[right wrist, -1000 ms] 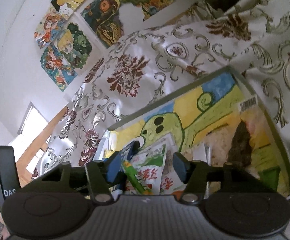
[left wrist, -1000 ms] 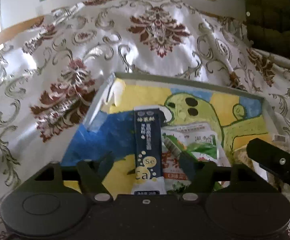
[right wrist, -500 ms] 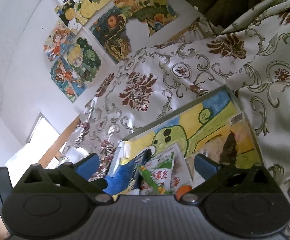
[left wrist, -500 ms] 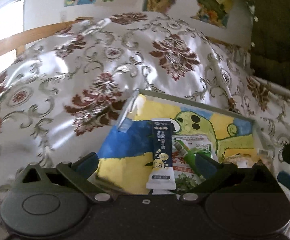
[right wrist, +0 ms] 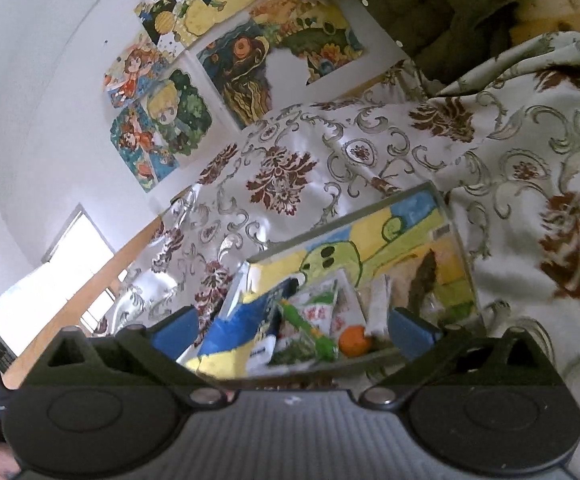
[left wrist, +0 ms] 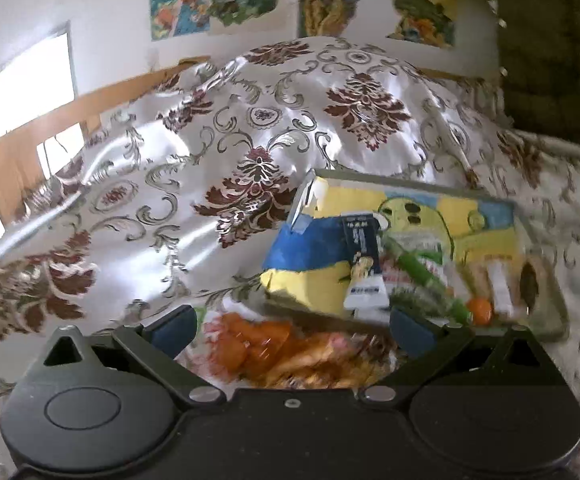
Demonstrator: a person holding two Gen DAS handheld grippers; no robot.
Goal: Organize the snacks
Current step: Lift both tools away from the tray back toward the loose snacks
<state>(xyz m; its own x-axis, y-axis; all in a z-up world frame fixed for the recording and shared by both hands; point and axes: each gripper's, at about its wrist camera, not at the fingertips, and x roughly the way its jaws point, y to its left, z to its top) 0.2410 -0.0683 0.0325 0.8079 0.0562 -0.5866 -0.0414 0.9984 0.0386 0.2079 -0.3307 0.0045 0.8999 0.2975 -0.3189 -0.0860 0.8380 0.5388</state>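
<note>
Both grippers stand spread wide with nothing between their pads. One orange packet (left wrist: 290, 354) lies on the cloth (left wrist: 169, 208) right under the left gripper (left wrist: 292, 326), outside the tray (left wrist: 546, 320) that holds the other snacks; its long axis runs across the jaws. Right gripper (right wrist: 294, 330) faces the tray, so the left looks nearer.

My right gripper (right wrist: 292, 330) gapes empty; at twelve o'clock beyond it, the tray (right wrist: 464, 264) holds snack packets (right wrist: 322, 304).
</note>
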